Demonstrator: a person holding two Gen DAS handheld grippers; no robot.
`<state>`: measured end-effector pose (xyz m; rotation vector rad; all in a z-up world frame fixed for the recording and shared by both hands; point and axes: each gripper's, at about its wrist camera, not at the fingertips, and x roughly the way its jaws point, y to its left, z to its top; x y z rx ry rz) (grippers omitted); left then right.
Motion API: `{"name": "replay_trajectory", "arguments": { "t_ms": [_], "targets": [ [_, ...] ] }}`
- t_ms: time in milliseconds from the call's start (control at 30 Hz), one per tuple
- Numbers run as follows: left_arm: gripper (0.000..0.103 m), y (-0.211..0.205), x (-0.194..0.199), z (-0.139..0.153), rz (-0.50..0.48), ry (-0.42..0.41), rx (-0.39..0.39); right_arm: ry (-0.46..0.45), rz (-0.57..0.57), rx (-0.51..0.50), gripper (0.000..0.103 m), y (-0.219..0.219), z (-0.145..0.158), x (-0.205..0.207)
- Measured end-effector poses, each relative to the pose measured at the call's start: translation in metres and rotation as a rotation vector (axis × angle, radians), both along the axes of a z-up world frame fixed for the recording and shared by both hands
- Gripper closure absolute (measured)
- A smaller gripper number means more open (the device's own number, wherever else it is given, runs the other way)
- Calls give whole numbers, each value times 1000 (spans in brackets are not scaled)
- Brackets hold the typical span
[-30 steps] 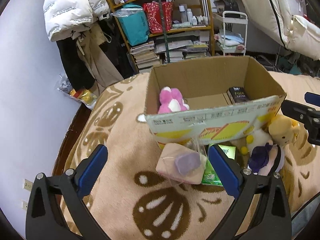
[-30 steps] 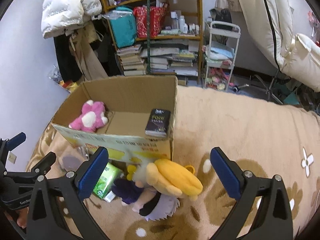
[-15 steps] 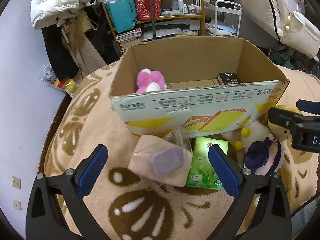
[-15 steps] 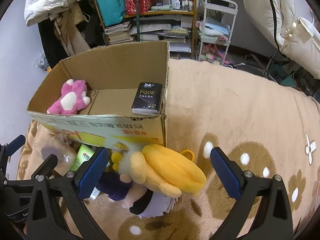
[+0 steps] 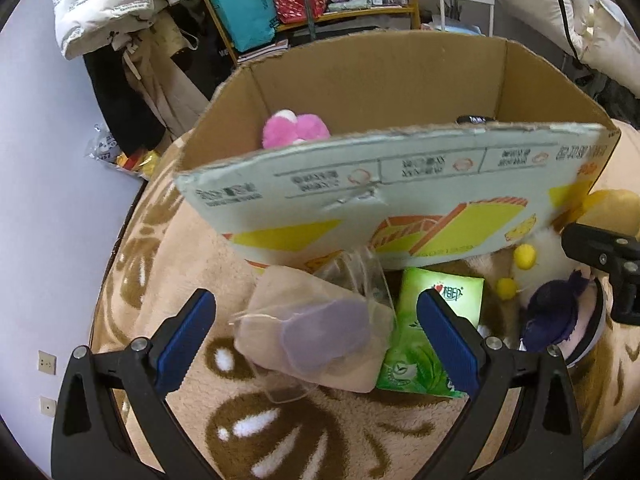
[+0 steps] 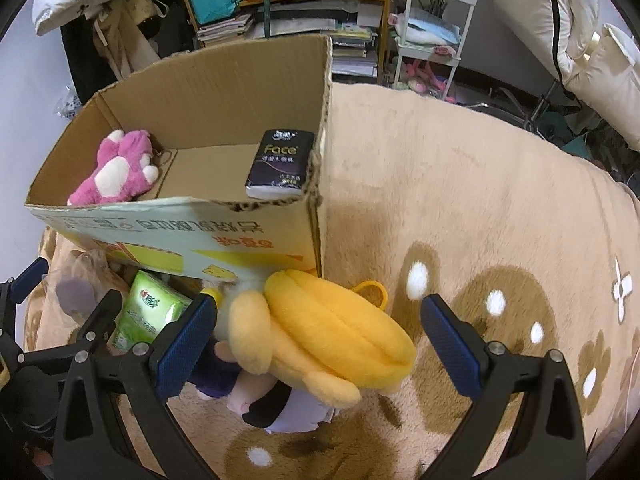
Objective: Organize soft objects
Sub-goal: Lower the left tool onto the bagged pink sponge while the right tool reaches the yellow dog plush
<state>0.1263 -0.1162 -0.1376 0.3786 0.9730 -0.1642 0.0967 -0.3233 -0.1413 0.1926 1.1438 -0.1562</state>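
Note:
A cardboard box (image 5: 400, 184) (image 6: 224, 92) stands on the tan blanket and holds a pink plush (image 5: 296, 130) (image 6: 116, 168) and a black tissue pack (image 6: 280, 164). In front of it lie a beige pouch in clear plastic (image 5: 316, 336), a green tissue pack (image 5: 432, 332) (image 6: 152, 312) and a yellow-haired plush doll (image 6: 320, 344) (image 5: 560, 308). My left gripper (image 5: 316, 344) is open, its fingers either side of the pouch. My right gripper (image 6: 320, 348) is open around the doll's yellow head.
The patterned blanket (image 6: 500, 208) stretches to the right of the box. Behind it are shelves (image 6: 288, 4) with books and bags, a white cart (image 6: 432, 28), hanging coats (image 5: 120, 40) and a white wall at the left.
Both grippers have moved forward and down toward the objects in front of the box. The pouch now lies between the left fingers, the doll's head between the right ones.

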Motion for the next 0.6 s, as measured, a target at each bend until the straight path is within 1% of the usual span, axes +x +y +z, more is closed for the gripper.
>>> {"name": "replay_trajectory", "arguments": {
  "t_ms": [100, 167, 200, 233, 267, 300, 433, 533, 600],
  "targets": [
    [4, -4, 0, -6, -7, 7, 18, 31, -7, 15, 0, -3, -5, 2],
    [4, -6, 0, -9, -10, 12, 38, 33, -12, 43, 0, -5, -6, 3],
    [4, -7, 0, -10, -12, 10, 41, 30, -14, 57, 2, -6, -5, 3],
    [6, -8, -1, -10, -14, 11, 42, 28, -15, 69, 4, -6, -5, 4],
    [11, -8, -2, -10, -14, 7, 42, 26, -14, 85, 4, -6, -3, 4],
    [13, -9, -2, -9, -12, 6, 45, 26, -13, 88, 4, -5, -3, 4],
    [14, -6, -2, -11, 9, 5, 62, 49, 4, 50, 4, 0, -5, 5],
    [15, -3, -3, -10, 23, 4, 68, 55, 3, 47, 5, 2, -6, 6],
    [21, -2, -4, -11, 19, 10, 61, 53, 7, 43, 6, 1, -6, 5]
  ]
}}
